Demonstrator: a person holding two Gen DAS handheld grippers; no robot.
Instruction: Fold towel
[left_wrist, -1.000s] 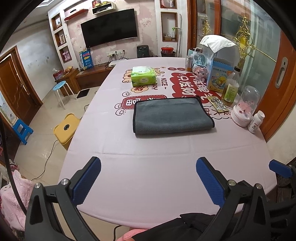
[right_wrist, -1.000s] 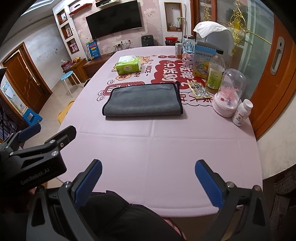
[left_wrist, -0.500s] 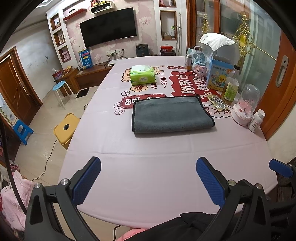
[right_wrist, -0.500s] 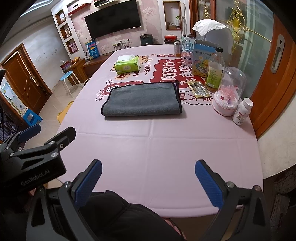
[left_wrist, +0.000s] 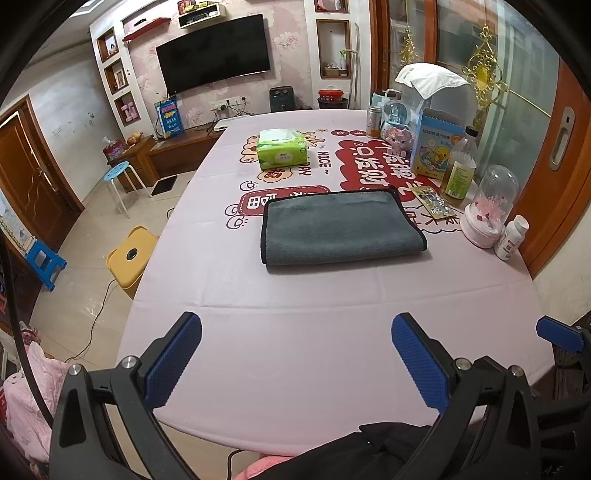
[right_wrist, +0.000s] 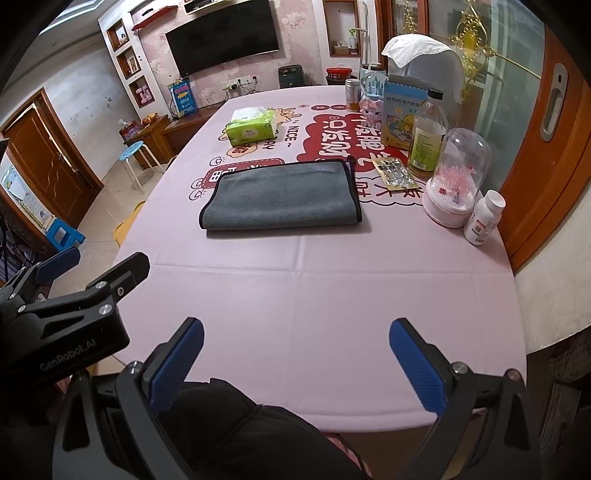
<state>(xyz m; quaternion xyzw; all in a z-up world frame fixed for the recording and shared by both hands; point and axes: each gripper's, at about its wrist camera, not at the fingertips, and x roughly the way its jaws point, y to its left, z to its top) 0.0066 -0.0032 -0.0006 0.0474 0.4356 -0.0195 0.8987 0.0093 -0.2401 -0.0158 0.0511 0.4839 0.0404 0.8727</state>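
A grey towel (left_wrist: 341, 229) with dark edging lies folded flat in the middle of the pink tablecloth (left_wrist: 295, 332); it also shows in the right wrist view (right_wrist: 282, 197). My left gripper (left_wrist: 295, 354) is open and empty, held over the table's near edge, well short of the towel. My right gripper (right_wrist: 295, 354) is open and empty too, over the near edge. The left gripper's body (right_wrist: 66, 321) shows at the left of the right wrist view.
A green tissue pack (left_wrist: 282, 149) sits beyond the towel. Along the right side stand a bottle (left_wrist: 460, 170), a glass dome (left_wrist: 487, 206), a white pill bottle (left_wrist: 511, 238), a foil blister pack (left_wrist: 432, 201) and a blue box (left_wrist: 436, 146). A yellow stool (left_wrist: 133, 254) stands left of the table.
Both views have shifted only slightly; the towel and both open grippers stay as they were.
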